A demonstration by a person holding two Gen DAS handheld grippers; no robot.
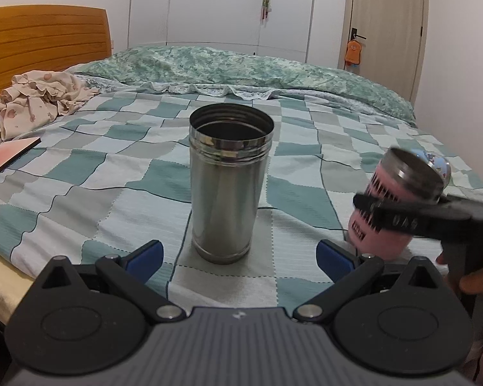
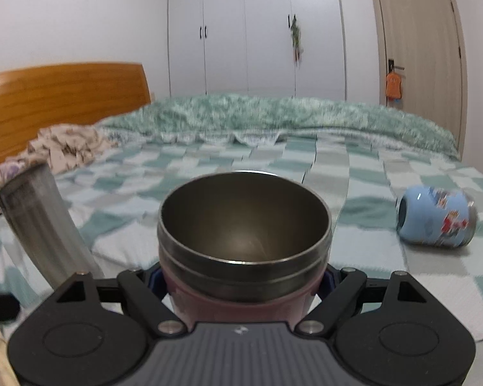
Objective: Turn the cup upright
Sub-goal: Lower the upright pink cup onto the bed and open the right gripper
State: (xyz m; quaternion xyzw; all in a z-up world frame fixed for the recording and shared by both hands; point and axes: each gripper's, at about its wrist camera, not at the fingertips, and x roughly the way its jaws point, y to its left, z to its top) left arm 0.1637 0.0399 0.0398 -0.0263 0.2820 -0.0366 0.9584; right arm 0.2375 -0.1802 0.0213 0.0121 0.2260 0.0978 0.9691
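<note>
Fingers of the right gripper [image 2: 243,278] pinch the pink steel-rimmed cup [image 2: 241,257], tilted above the checked bedspread [image 1: 112,173]; left gripper [image 1: 240,254] spread before the upright steel cylinder cup [image 1: 227,186]. Right of the cylinder, a blue cartoon cup [image 2: 436,215] lies sideways.

The checkered bed [image 1: 128,173] carries an upright steel cup [image 1: 230,183], a toppled blue cup [image 2: 436,215], and crumpled clothes [image 1: 38,96].

Tall steel cup [image 1: 229,184] standing upright – mouth open, on the checked bedspread, pink steel-lined cup [image 2: 244,251] tilted, held off the bed, blue cartoon cup [image 2: 436,215] lying on its side – well apart.
</note>
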